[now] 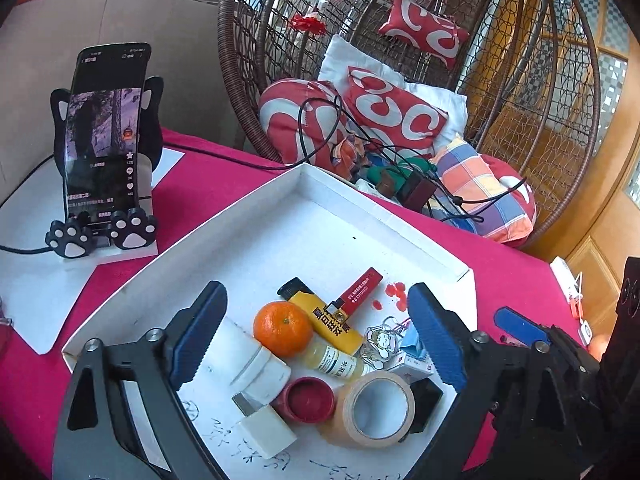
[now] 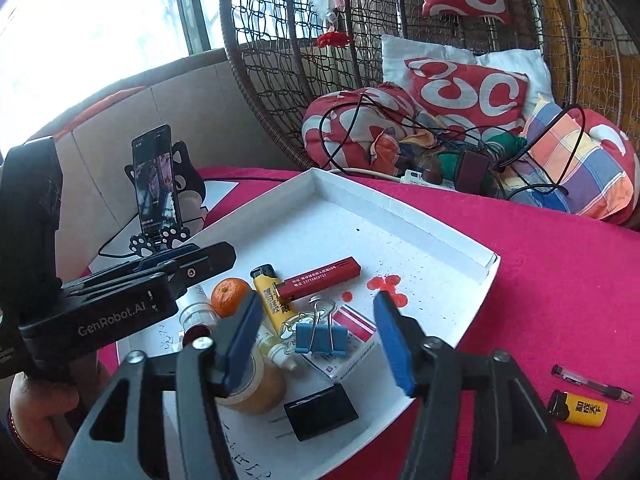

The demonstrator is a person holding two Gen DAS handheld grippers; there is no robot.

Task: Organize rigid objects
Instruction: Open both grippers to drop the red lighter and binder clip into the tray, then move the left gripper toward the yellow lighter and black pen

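Rigid objects sit clustered in the near corner of a shallow white cardboard tray (image 1: 384,216) on the pink-covered bench (image 2: 560,280).
Contents: round orange tangerine (image 1: 283,328), yellow lighter with black cap (image 1: 320,316), flat red box (image 2: 320,278), blue binder clip (image 2: 321,339), beige tape roll (image 1: 378,408), black plug adapter (image 2: 320,412). Left gripper (image 1: 316,340) and right gripper (image 2: 316,344) both hang above the cluster, jaws spread wide, gripping nothing.

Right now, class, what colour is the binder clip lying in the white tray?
Blue, with silver wire handles. The binder clip shows best in the right wrist view.
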